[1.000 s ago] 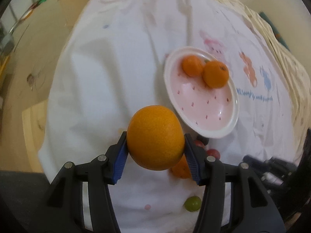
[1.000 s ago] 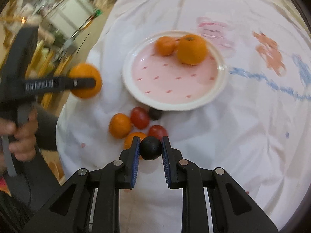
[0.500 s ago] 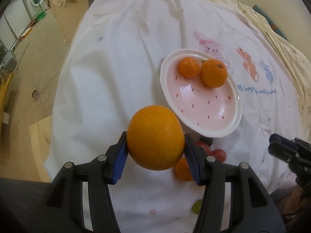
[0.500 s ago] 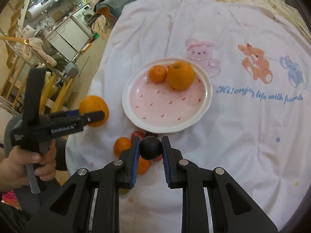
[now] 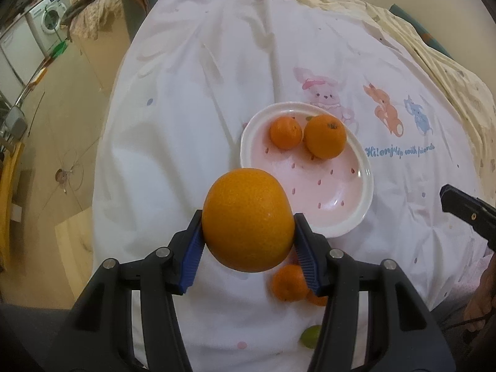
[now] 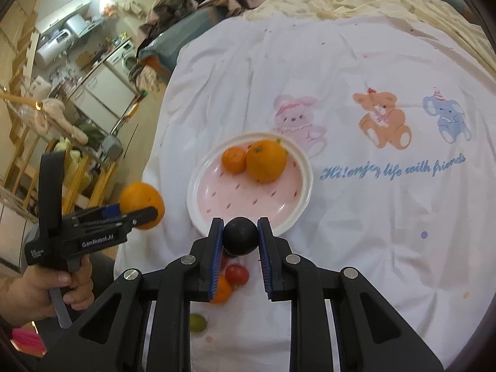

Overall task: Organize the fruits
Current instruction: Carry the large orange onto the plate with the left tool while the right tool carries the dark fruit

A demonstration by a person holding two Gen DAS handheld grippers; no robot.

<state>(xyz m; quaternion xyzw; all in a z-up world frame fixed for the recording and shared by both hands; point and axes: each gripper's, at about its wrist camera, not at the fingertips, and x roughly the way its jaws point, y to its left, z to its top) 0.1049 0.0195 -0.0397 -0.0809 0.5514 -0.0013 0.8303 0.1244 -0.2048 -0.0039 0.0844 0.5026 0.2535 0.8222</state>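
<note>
two oranges already sit on the plate (image 6: 305, 167). my left fingers (image 5: 248, 232) clamp a big orange (image 5: 248, 220) above the bed's sheet (image 5: 192, 99); my right fingers (image 6: 240, 232) pinch a dark plum (image 6: 240, 236). small fruits (image 6: 237, 274) remain below.

Plate (image 6: 302, 207) mid-bed (image 6: 387, 248); two oranges (image 6: 266, 161) touching at its 12 o'clock. Loose fruit (image 6: 237, 274) on the bed at plate's 6. Left-held orange (image 6: 142, 201) at plate's 9; dark fruit (image 6: 240, 236) over its 6 rim.
</note>
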